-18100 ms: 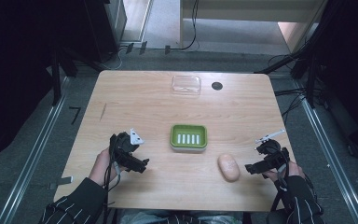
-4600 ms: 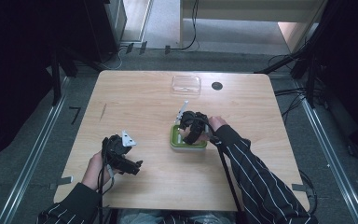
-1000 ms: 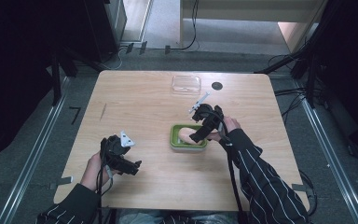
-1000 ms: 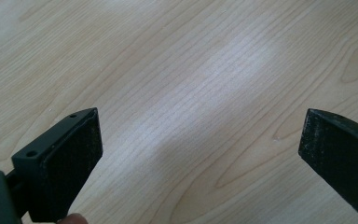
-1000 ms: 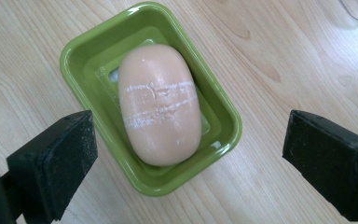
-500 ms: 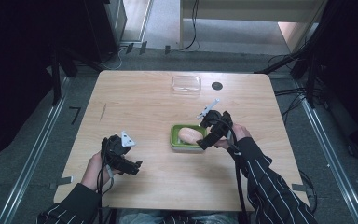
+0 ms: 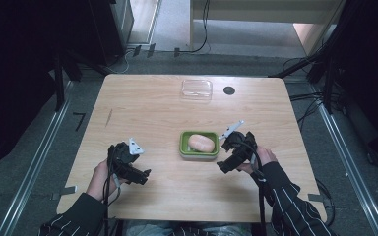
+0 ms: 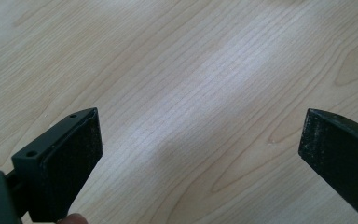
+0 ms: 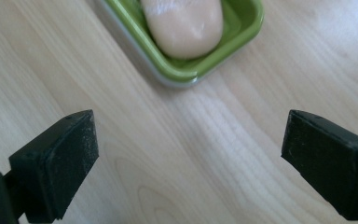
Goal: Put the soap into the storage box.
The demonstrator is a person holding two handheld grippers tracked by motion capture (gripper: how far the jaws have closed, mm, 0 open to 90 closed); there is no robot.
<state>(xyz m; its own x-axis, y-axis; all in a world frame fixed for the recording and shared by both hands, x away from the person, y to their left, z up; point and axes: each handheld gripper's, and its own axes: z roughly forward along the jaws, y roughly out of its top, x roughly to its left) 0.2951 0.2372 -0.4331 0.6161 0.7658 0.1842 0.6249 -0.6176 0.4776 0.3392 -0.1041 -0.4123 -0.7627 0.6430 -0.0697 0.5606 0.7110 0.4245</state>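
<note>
A green dish (image 7: 199,145) sits near the middle of the wooden counter (image 7: 152,108), and a pale peach soap bar (image 7: 201,143) lies inside it, resting on the dish floor within the rim. In the right gripper view the soap (image 9: 183,25) lies lengthwise in the dish (image 9: 242,32). A clear plastic lid (image 7: 196,90) lies empty near the far edge, beside a small dark hole (image 7: 229,90).

The right gripper (image 7: 229,156) hovers just right of the dish, its fingers (image 9: 58,158) released and spread wide over bare wood. The left gripper (image 7: 134,173) is near the front-left, well apart from the dish, its fingers (image 8: 65,161) likewise released. Open counter surrounds the dish on every side, widest toward the left and far edges.
</note>
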